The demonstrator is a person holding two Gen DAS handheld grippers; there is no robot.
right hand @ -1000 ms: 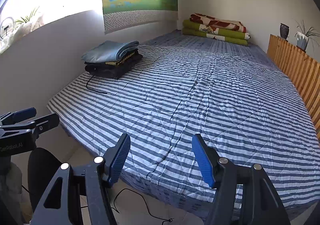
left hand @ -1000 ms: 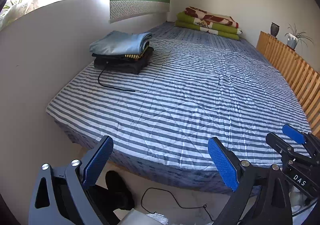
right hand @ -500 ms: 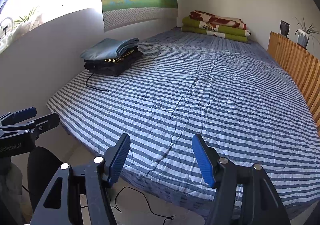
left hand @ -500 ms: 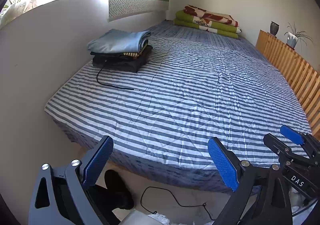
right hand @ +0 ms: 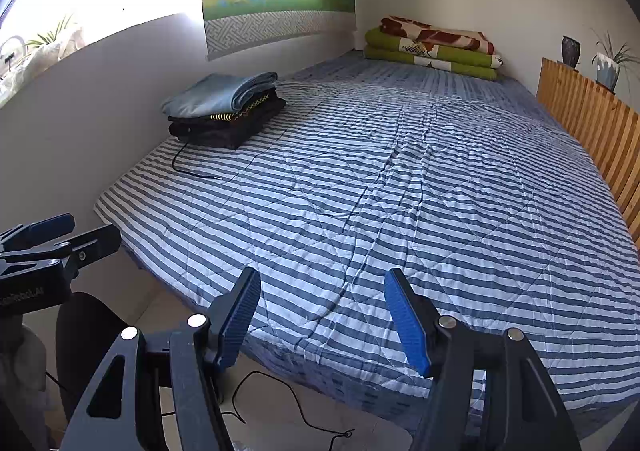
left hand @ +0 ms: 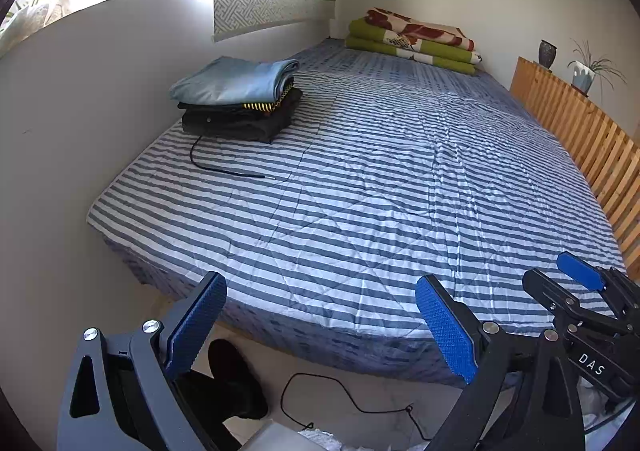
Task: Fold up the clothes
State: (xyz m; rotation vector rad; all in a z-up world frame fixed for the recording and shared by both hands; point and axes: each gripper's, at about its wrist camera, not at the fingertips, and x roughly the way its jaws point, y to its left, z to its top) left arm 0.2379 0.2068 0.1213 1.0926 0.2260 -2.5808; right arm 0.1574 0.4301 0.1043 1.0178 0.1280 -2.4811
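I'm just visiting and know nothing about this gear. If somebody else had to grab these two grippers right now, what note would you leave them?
Left gripper: open, empty, held over the foot edge of the bed.
Right gripper: open, empty, beside it at the same edge.
Clothes: one folded stack near the wall side of the striped bed cover, a light blue garment on top of dark ones. A black drawstring trails out from the stack.
Folded green blankets lie at the far end.
Done: the stack looks finished.
Left: no unfolded garment shows on the bed; look for the next piece outside these views.

Folded clothes stack (left hand: 240,99), light blue on top, black beneath, far-left of bed by wall
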